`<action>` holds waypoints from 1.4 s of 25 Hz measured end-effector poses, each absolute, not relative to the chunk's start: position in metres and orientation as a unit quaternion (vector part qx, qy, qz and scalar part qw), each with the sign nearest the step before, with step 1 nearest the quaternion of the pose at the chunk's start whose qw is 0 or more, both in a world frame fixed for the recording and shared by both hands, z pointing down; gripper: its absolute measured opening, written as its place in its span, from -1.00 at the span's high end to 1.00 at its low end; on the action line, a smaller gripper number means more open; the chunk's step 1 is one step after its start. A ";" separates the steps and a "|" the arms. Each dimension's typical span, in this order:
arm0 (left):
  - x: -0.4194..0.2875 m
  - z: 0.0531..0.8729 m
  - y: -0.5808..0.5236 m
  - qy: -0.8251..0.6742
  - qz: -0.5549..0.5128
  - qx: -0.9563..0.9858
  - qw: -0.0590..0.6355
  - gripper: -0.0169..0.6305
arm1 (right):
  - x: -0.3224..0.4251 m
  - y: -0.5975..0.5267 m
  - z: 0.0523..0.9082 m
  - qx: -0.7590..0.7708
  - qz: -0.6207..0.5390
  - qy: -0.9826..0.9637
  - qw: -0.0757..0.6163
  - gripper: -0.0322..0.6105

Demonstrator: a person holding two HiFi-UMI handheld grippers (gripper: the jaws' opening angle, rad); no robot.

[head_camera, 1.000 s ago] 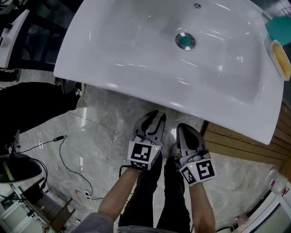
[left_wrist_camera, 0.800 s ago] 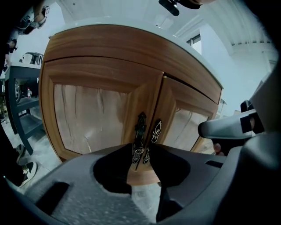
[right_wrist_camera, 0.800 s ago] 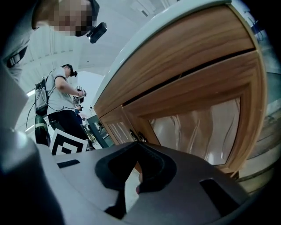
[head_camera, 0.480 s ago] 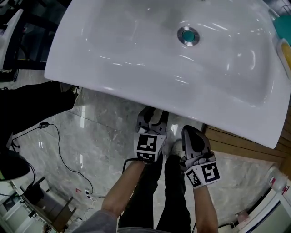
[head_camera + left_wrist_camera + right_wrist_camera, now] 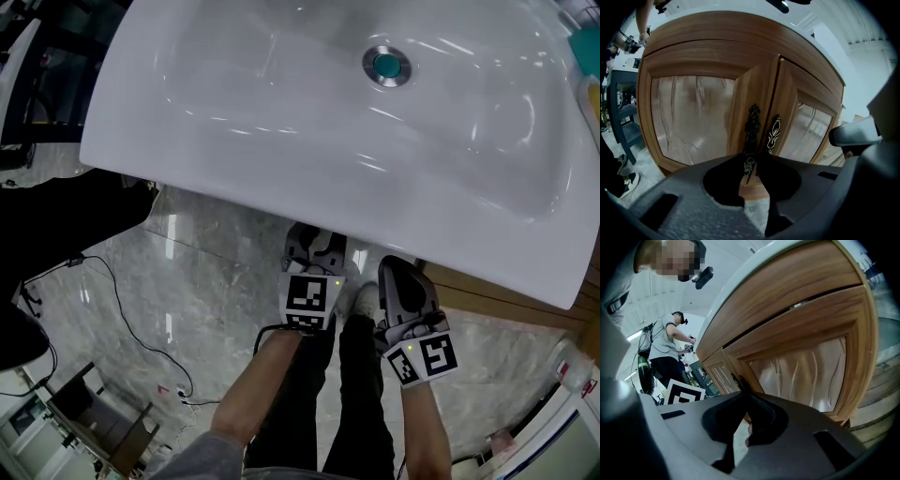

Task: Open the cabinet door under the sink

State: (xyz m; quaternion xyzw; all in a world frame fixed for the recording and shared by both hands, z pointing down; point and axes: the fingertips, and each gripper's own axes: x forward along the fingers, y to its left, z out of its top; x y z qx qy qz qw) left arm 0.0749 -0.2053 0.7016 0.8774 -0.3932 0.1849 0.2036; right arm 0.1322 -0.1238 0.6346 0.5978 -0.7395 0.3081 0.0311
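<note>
Cabinet door is not open yet. By my read the grab is made and only the pull is left.

Head view: sink covers the cabinet front, so the door itself is hidden. Left tongs reach in under the sink's front rim, with the tips out of sight. Right tongs sit just beside them, a bit further back from the rim, tips drawn to a point.

Left gripper view: two wooden doors with pale panels, the seam between them flush, both closed. Each has an ornate dark pull beside the seam: handle on the left-hand door, second handle on the other. Left tongs have just been closing, and the lower end of the handle sits between them. The pads look pressed on it, so they're clamped on that handle. The door is straight ahead of the tongs, close.

Right gripper view: Right tongs are together with nothing between them. Right-hand door lies ahead and to the right, also closed. The tongs aren't touching it, as far as I can tell.
</note>
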 end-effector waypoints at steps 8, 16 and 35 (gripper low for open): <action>0.074 0.702 -0.205 -0.393 0.192 0.878 0.194 0.69 | 0.132 -0.114 0.641 0.597 0.316 -0.737 0.035 0.87; 0.072 0.700 -0.203 -0.398 0.179 0.879 0.193 0.69 | 0.129 -0.105 0.639 0.594 0.315 -0.739 0.038 0.87; 0.031 0.700 -0.161 -0.444 0.164 0.860 0.189 0.69 | 0.130 -0.074 0.627 0.559 0.310 -0.768 0.034 0.87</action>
